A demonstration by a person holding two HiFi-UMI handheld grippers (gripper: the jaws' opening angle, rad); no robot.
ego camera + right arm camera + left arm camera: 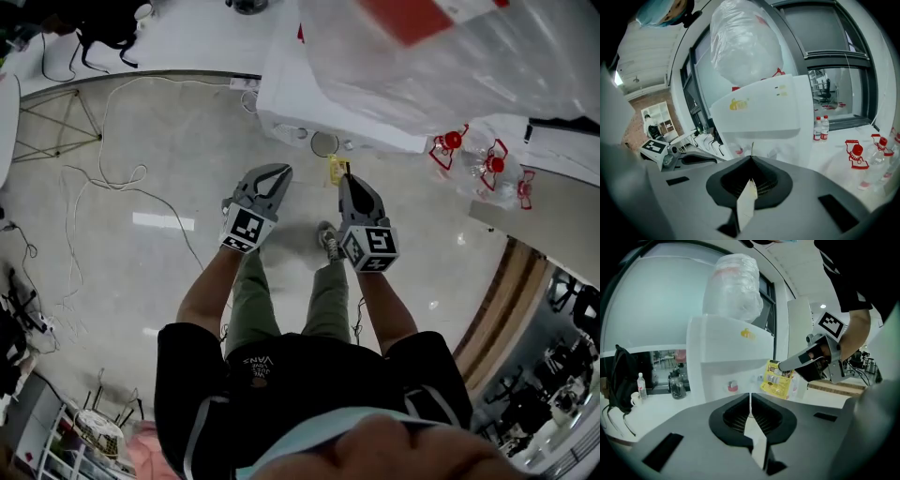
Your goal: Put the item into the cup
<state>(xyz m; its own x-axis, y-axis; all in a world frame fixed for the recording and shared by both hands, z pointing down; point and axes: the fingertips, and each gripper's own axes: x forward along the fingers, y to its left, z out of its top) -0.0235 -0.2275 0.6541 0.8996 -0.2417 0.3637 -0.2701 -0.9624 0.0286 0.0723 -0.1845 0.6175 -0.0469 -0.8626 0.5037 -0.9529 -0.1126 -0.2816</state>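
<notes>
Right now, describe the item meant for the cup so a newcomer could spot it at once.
Start at the big white counter under the clear plastic bag. Just off its near edge, the right gripper pinches a small flat packet at its tips. It is the only yellow thing there; the bottles nearby are clear with red caps.

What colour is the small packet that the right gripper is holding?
Yellow, with some print on it; the packet shows best in the left gripper view.
</notes>
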